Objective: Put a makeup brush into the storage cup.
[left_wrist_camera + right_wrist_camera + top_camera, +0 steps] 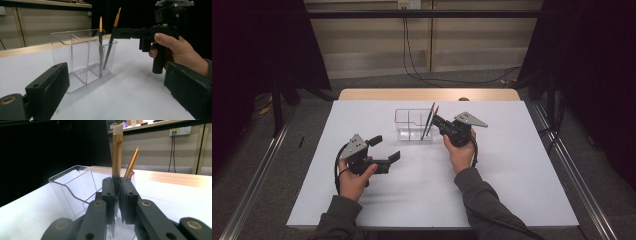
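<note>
Brushes were the matter here: two thin ones with gold ferrules stood in the right-hand compartment of the clear organizer [412, 125] at the middle of the white table [512, 190]. My right gripper [435, 120] was clenched on the handle of the tilted brush [110, 47], and in the right gripper view I saw its gold ferrule [117, 155] rising straight out from between my two pads. The long axis of this brush ran steeply, its lower end down inside the compartment and its top leaning to the right and toward my right hand [462, 150]. The second brush [100, 45] stood almost upright just beside it, on the left, and I could not tell if the two touched. So, in my judgement, the brush had to travel along its own axis, up or down, not sideways against the wall. My left gripper [384, 148] rested on the near left, well apart, its jaws released and empty.
</note>
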Motion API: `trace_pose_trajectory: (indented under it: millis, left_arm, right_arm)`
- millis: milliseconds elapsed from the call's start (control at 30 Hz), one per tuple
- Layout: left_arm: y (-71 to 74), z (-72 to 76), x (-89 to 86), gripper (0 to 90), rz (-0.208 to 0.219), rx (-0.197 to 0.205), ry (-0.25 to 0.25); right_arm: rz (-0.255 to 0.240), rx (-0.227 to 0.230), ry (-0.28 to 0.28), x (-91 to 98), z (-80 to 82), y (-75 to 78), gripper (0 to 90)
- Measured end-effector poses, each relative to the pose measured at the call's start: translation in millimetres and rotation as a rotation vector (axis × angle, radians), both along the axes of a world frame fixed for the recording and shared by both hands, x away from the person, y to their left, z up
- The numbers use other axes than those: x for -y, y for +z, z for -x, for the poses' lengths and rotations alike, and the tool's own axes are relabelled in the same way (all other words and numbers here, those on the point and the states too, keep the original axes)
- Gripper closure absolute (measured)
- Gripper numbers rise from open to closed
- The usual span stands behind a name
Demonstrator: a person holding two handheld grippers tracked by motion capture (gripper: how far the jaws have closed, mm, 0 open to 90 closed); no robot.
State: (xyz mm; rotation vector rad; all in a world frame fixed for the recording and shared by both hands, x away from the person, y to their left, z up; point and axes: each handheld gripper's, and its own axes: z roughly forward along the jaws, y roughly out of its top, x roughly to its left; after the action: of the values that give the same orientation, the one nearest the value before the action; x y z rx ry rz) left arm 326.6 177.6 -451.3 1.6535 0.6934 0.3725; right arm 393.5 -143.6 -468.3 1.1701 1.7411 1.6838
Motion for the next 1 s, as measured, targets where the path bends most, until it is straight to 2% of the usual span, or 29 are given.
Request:
trace_pose_trajectory:
  millis: [33,133,167,200,233,400,533,800,867,1000]
  left_arm:
    - [-0.3,0.1,0.5,6.0,0.009,-0.005,0.000]
    - [-0.2,-0.4,-0.1,6.0,-0.005,-0.001,-0.006]
    - [0.1,-0.5,-1.3,6.0,-0.024,0.004,-0.012]
    - [-0.2,0.1,0.6,6.0,0.003,-0.001,-0.003]
    - [0.1,-0.2,-0.1,6.0,-0.009,0.001,-0.007]
    - [0.3,-0.1,1.4,6.0,0.005,0.000,-0.005]
    - [0.1,-0.6,1.6,6.0,-0.003,0.005,-0.003]
    - [0.5,-1.2,0.7,6.0,-0.011,0.007,-0.008]
    - [0.2,-0.9,1.8,6.0,0.000,0.002,-0.003]
    - [0.9,-1.2,2.4,6.0,-0.011,0.002,-0.010]
  right_arm:
    - [0.006,0.002,-0.002,0.1,-0.1,-0.4,83.8]
    - [0.006,0.001,-0.003,0.5,0.0,-1.1,83.8]
    - [0.006,-0.002,-0.004,0.7,0.2,-1.1,83.8]
    - [0.005,-0.002,-0.004,1.0,0.5,-1.2,83.9]
    - [0.004,-0.005,-0.002,1.1,0.3,-1.4,83.9]
    - [0.011,-0.005,-0.003,1.9,0.7,-1.4,83.7]
    - [0.011,-0.008,-0.006,3.4,0.3,-2.0,80.4]
    - [0.000,-0.004,-0.026,4.3,0.3,-1.3,66.1]
    - [0.005,-0.002,-0.030,4.2,0.7,-0.9,61.9]
    - [0.011,-0.003,-0.043,5.5,1.4,0.2,50.8]
